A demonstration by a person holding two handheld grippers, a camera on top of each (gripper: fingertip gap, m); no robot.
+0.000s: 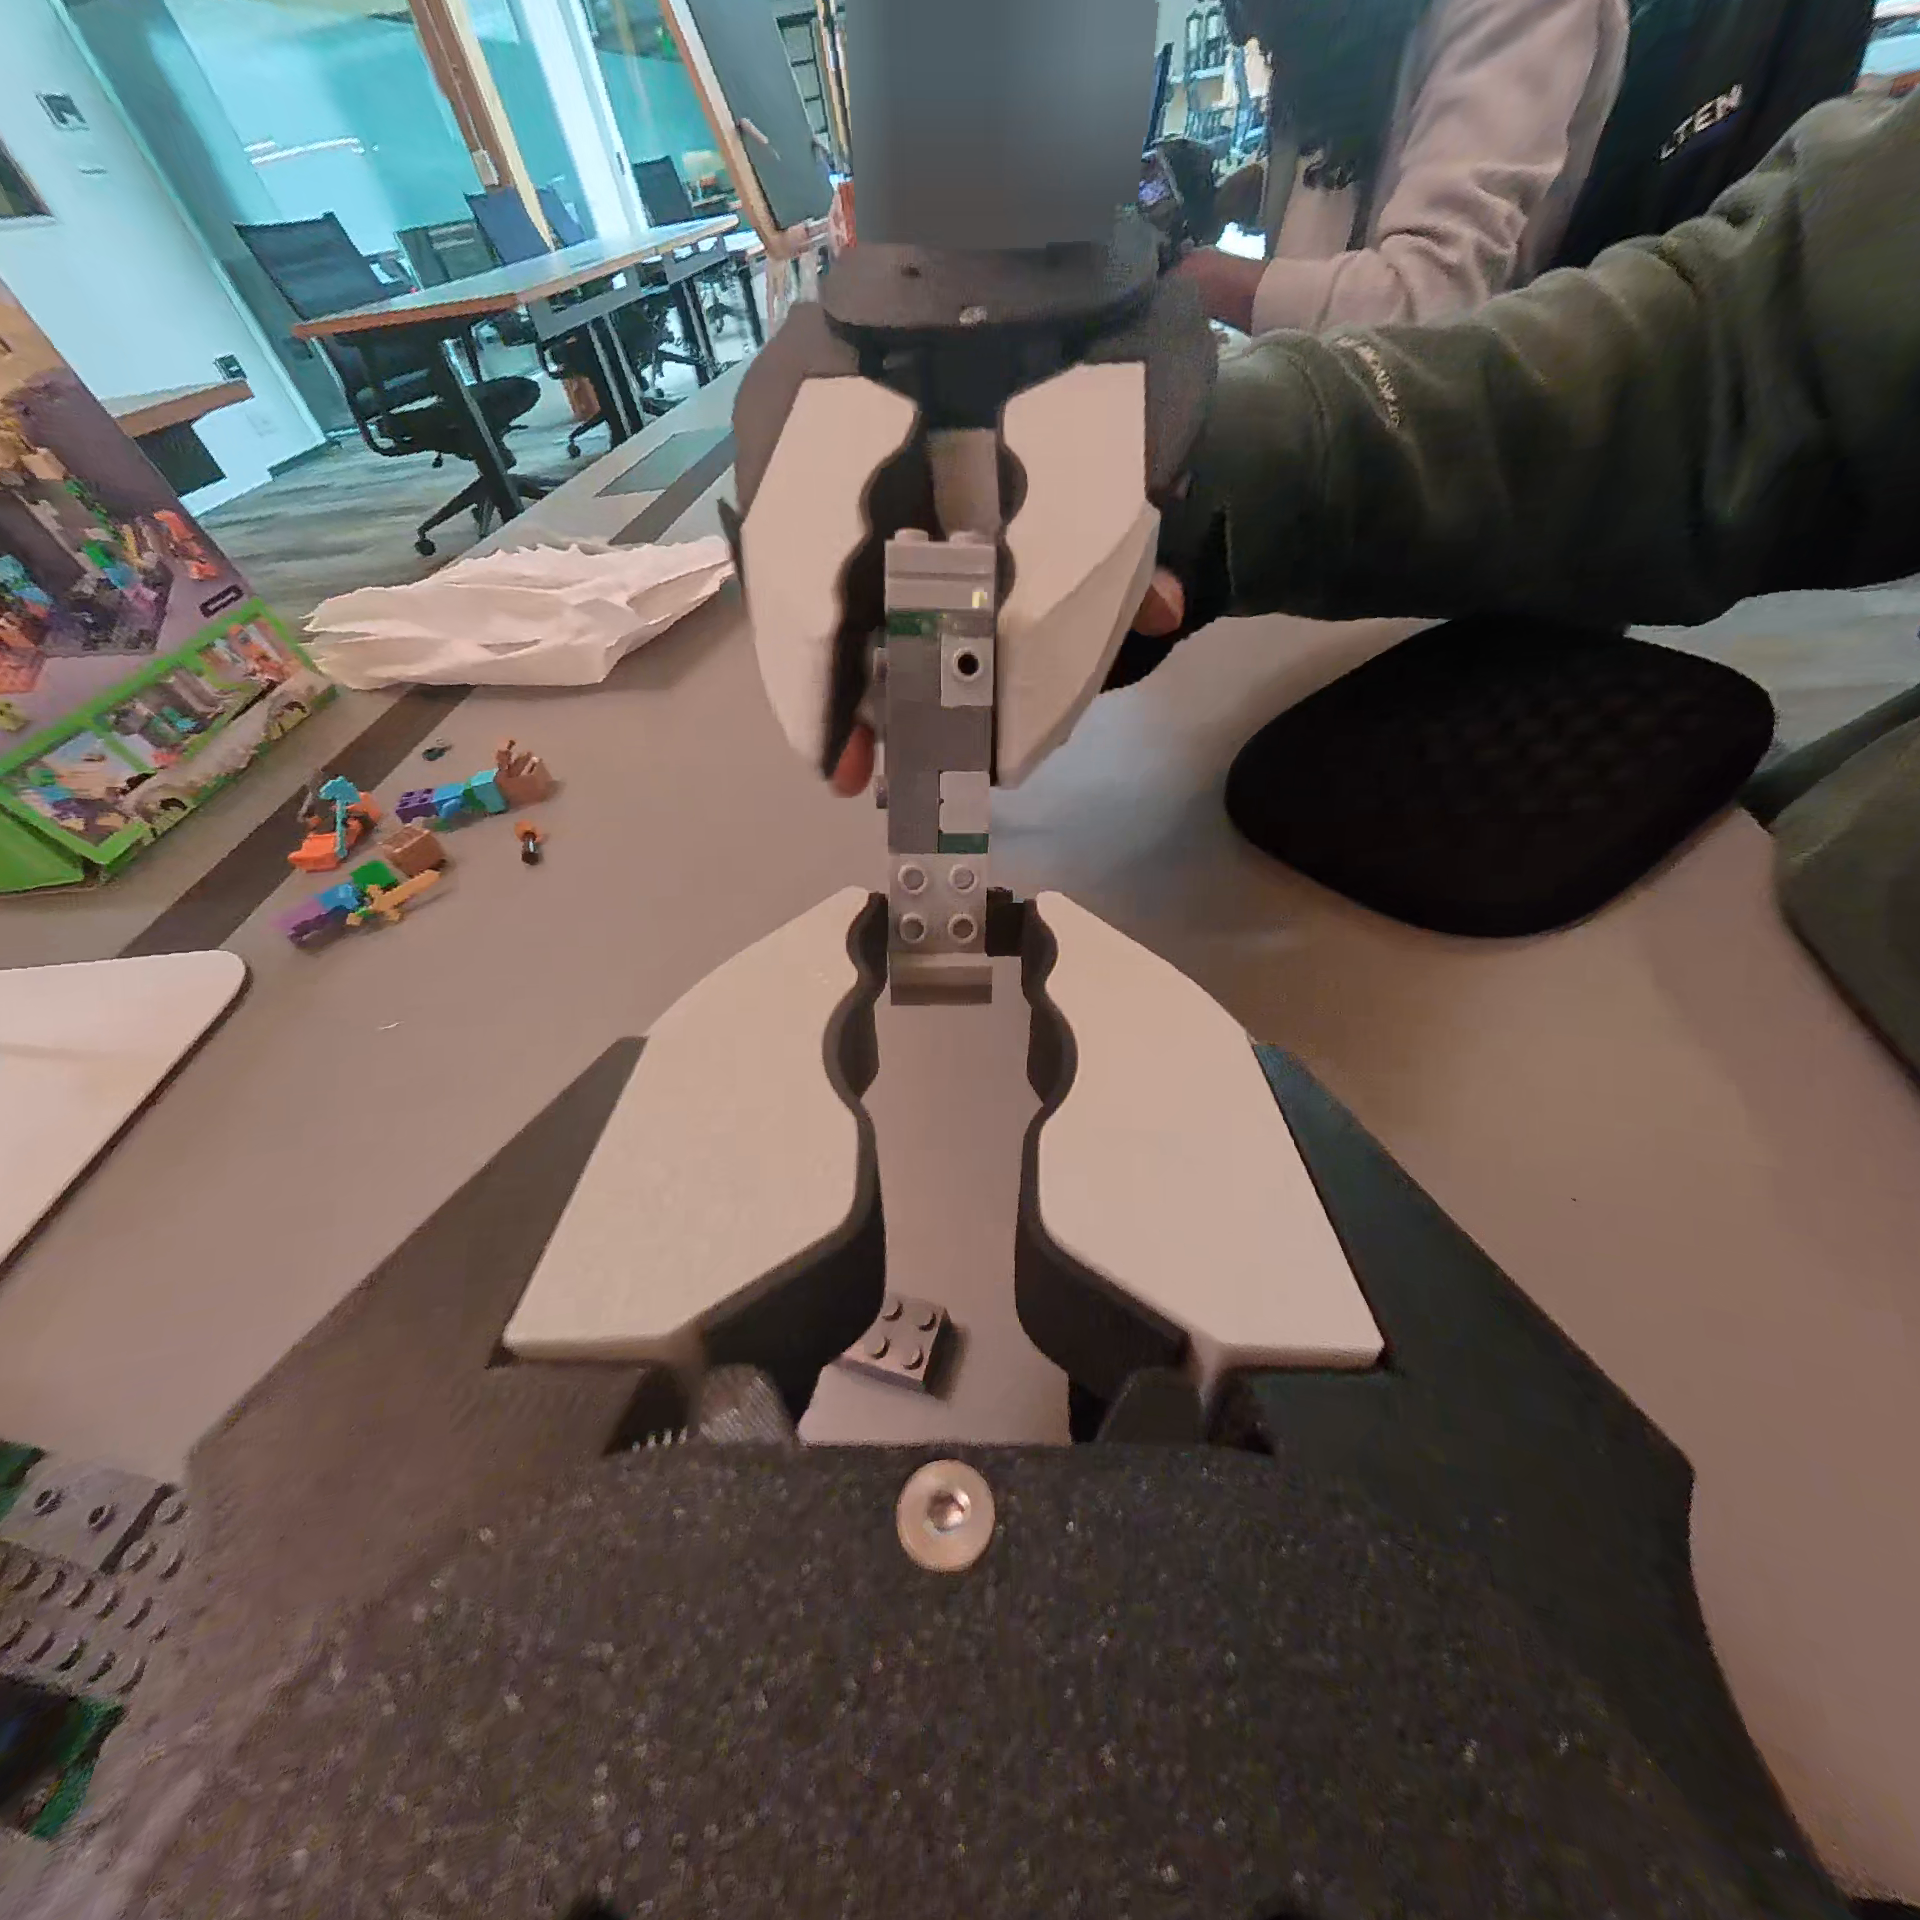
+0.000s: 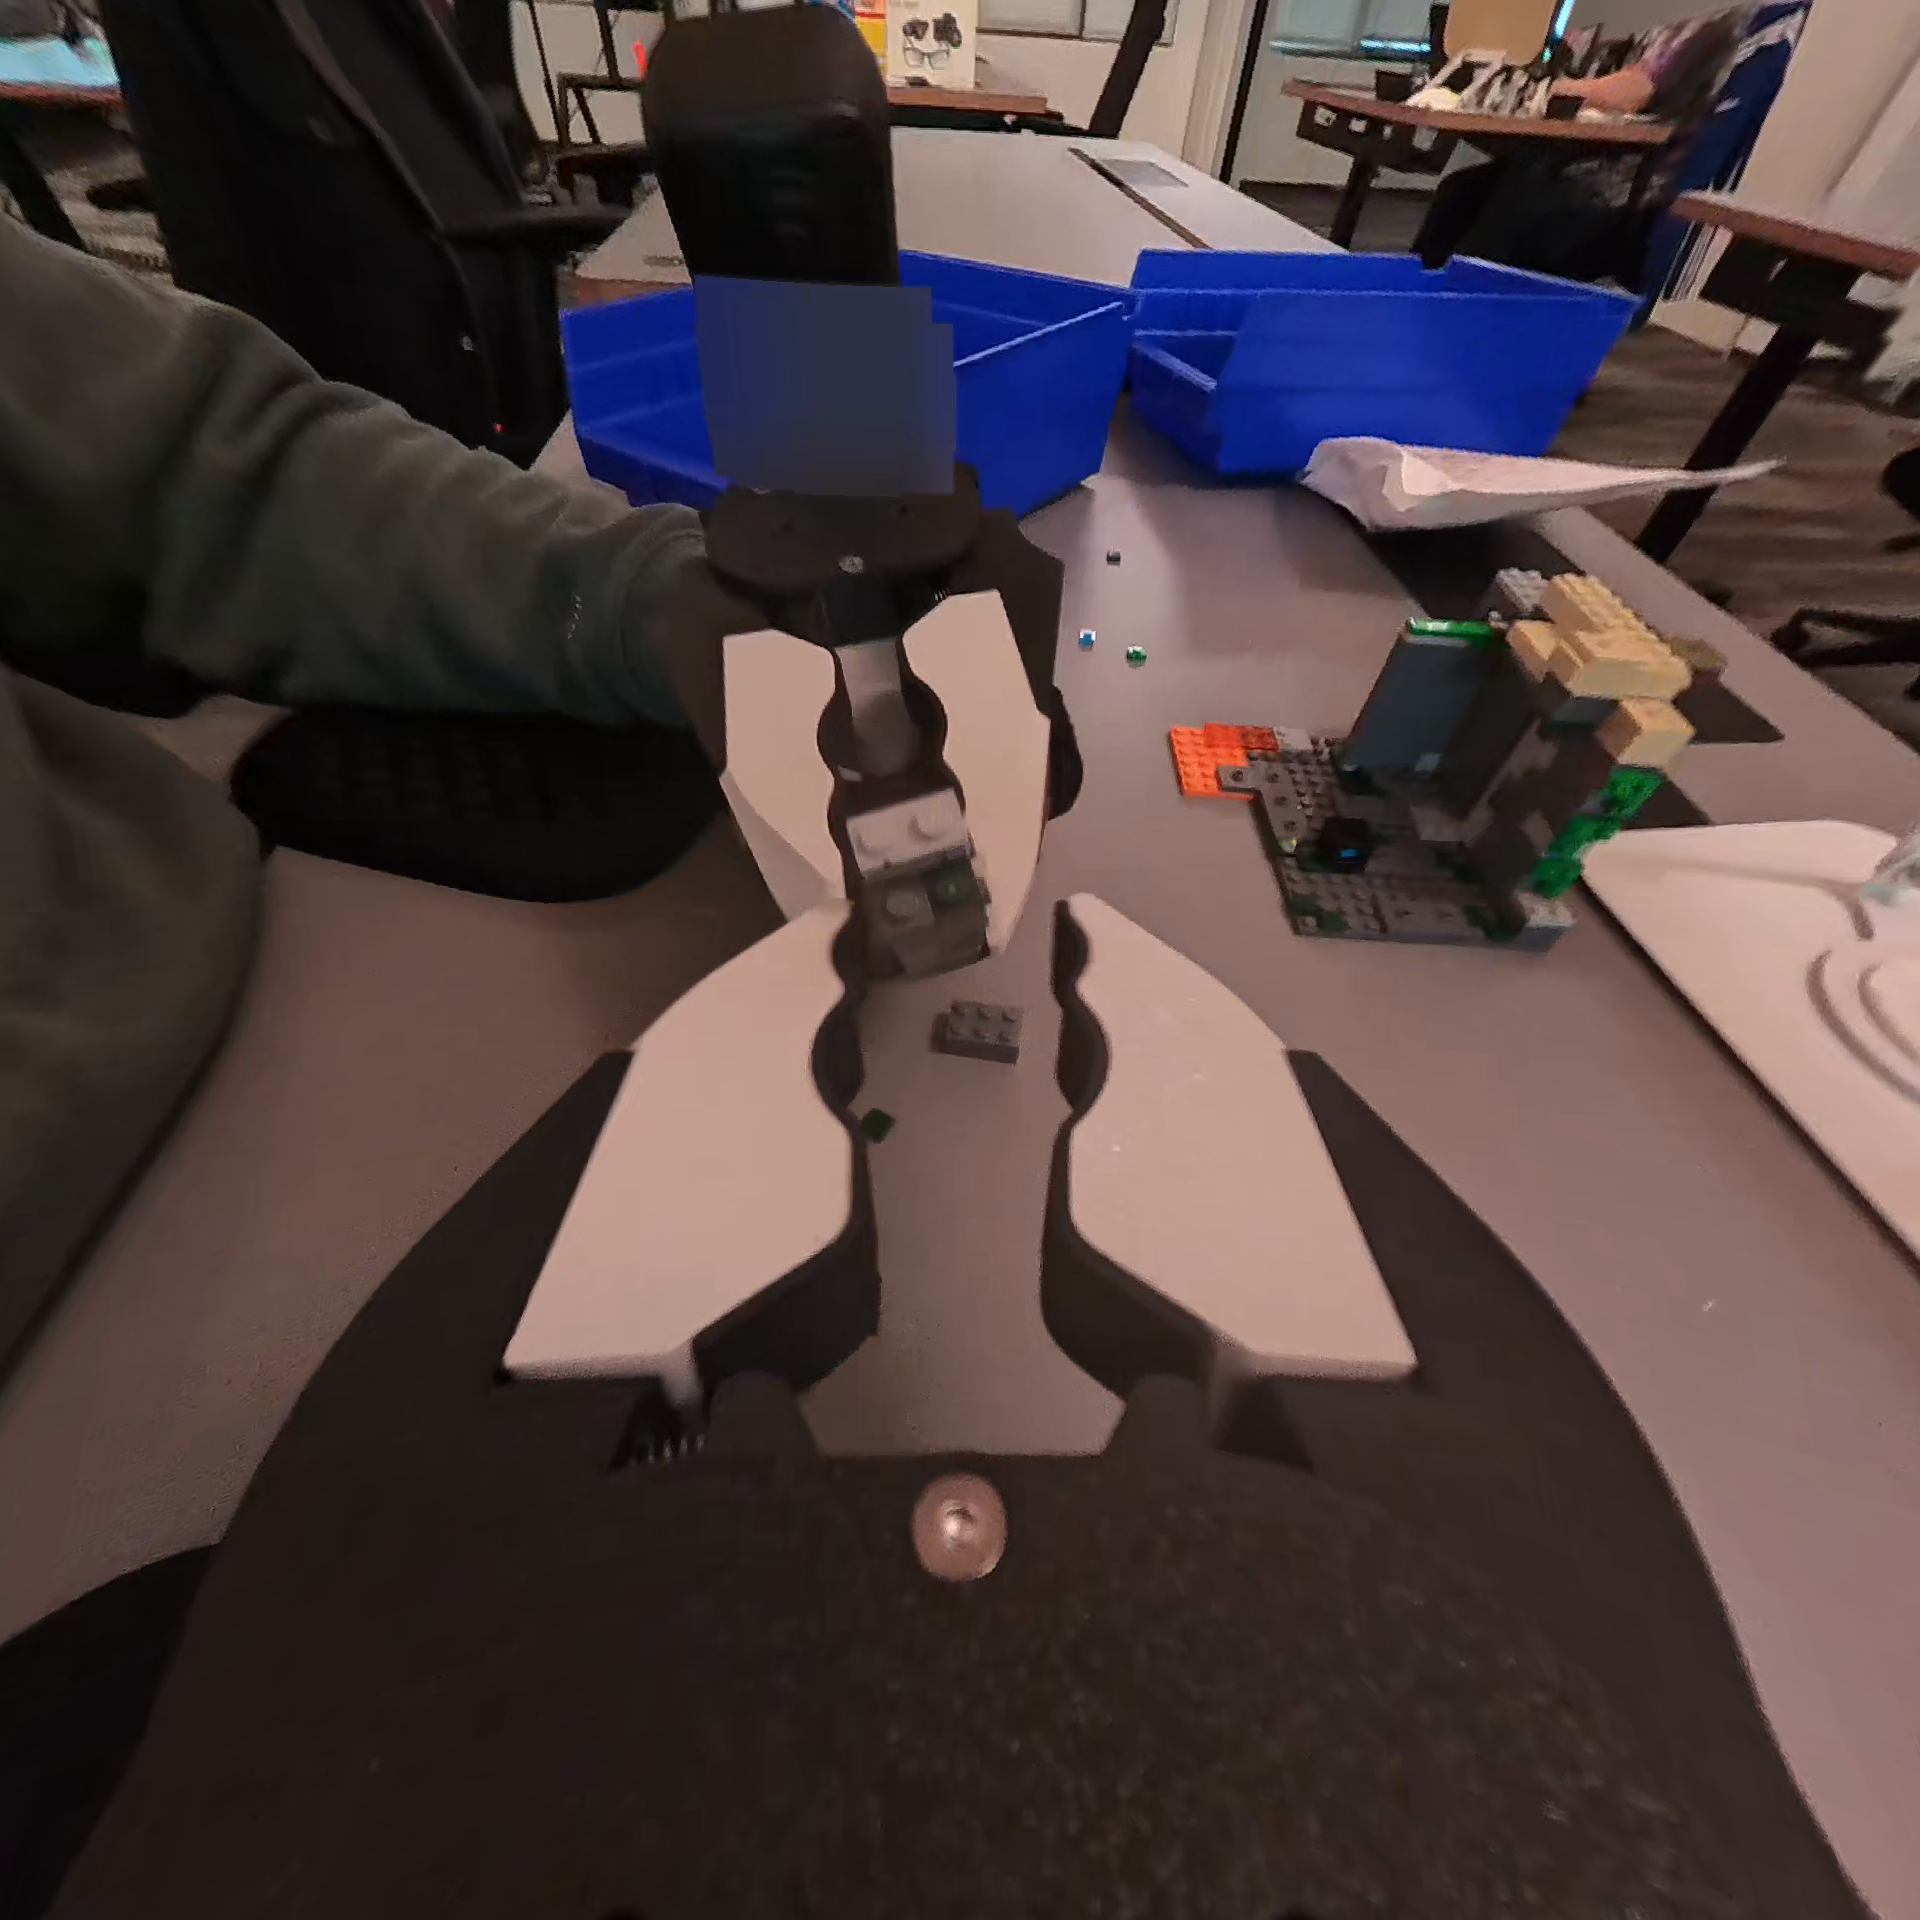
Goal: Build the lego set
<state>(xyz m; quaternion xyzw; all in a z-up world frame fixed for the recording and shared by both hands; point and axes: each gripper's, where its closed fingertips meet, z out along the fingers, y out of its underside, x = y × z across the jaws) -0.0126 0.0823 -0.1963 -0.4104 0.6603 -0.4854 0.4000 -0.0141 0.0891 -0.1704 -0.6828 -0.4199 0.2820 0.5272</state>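
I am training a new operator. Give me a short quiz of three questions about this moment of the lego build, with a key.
1. True or false: the small dark grey studded brick lies loose on the grey table.
2. What colour is the flat corner plate on the partly built lego model? A blue, B orange, C yellow.
3. Which one grips the tall grey brick column: the left gripper or the right gripper?
Key: 1 true; 2 B; 3 left.
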